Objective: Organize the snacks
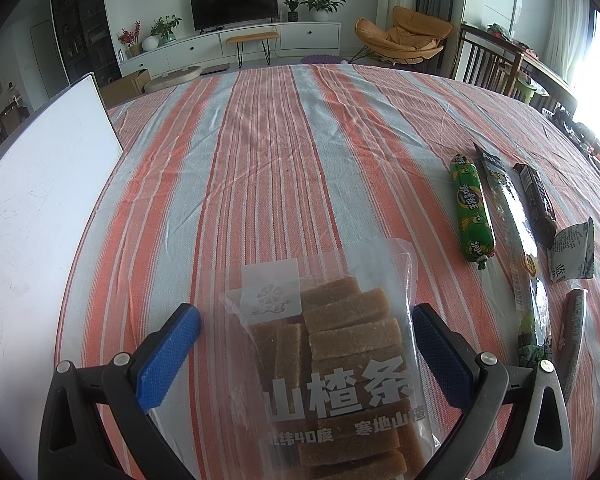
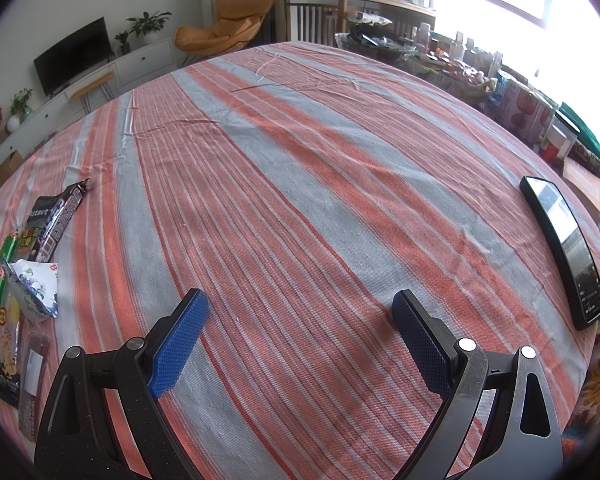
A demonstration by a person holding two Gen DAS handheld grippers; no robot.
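A clear bag of brown hawthorn strips (image 1: 340,344) lies on the striped tablecloth between the wide-apart fingers of my left gripper (image 1: 306,314), which is open. To its right lie a green sausage (image 1: 470,210), a long dark snack stick (image 1: 512,224), a dark brown bar (image 1: 538,204), a small white packet (image 1: 572,250) and a brown stick (image 1: 574,328). My right gripper (image 2: 300,300) is open and empty over bare cloth. The same snack group shows at the left edge of the right wrist view, with the white packet (image 2: 34,288) among them.
A white board (image 1: 40,200) lies at the table's left side. A black phone (image 2: 564,244) lies near the right table edge. Bottles, boxes and clutter (image 2: 480,76) line the far right. The table's far edge faces a living room.
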